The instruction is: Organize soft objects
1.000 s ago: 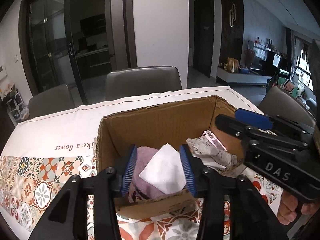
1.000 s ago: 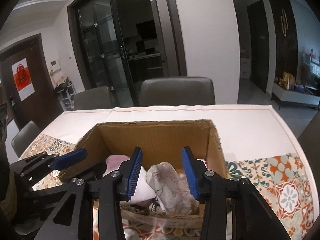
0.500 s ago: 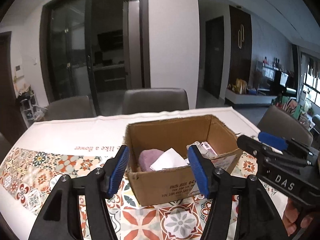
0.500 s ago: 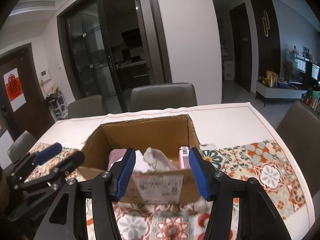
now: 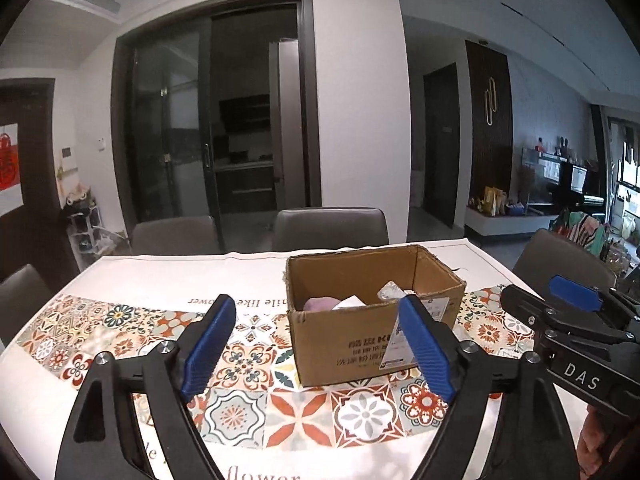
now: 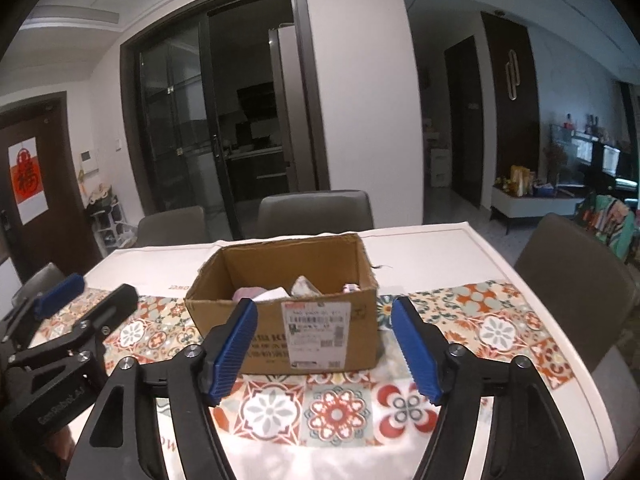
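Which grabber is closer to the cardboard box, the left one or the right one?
Right, but only slightly. The right gripper hovers open straight in front of the cardboard box, facing its label. The left gripper hovers open off the box's front left corner.

Matt cardboard, printed cloth, ribbed plastic

Brown cardboard box (image 6: 320,344) with a glossy paper label (image 6: 316,332); patterned tablecloth (image 6: 500,328) covers the counter; blue ribbed pads (image 6: 232,352) line black plastic jaws.
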Demonstrator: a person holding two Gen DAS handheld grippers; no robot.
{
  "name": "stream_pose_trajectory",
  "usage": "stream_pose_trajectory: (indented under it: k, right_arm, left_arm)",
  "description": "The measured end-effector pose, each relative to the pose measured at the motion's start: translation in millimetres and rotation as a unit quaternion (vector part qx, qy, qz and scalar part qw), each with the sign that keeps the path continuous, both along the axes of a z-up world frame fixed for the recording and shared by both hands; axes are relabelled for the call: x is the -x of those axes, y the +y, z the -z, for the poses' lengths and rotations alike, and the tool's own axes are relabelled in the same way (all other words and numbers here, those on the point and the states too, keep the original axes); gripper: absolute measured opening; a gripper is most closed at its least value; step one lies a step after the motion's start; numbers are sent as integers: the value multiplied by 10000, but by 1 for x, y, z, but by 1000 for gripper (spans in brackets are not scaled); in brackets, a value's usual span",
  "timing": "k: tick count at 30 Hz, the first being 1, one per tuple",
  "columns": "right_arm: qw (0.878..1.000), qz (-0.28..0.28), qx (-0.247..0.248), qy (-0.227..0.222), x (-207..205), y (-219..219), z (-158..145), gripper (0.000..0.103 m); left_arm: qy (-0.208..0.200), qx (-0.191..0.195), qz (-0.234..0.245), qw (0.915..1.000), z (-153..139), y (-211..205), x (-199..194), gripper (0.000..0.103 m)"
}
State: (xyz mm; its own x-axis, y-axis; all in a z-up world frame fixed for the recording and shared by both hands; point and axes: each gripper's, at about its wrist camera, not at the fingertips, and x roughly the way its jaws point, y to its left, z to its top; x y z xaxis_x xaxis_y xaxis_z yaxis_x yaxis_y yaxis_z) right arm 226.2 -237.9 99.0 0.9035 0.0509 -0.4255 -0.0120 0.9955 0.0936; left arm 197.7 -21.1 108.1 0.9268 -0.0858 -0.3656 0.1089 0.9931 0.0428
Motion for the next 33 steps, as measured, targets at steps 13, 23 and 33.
stream_pose_trajectory:
  k: [13, 23, 33]
  right_arm:
    - [9997, 215, 80, -72, 63, -3, 5, 79]
    - [9996, 257, 19, -64, 93, -4, 13, 79]
    - [9996, 259, 63, -67, 108, -1, 19, 79]
  left_arm:
    - [-181, 11, -131, 9997, 7, 2, 55, 96]
    - [-187, 31, -86, 9998, 17, 3, 84, 96]
    - [-165, 10, -112, 9998, 22, 8, 98, 96]
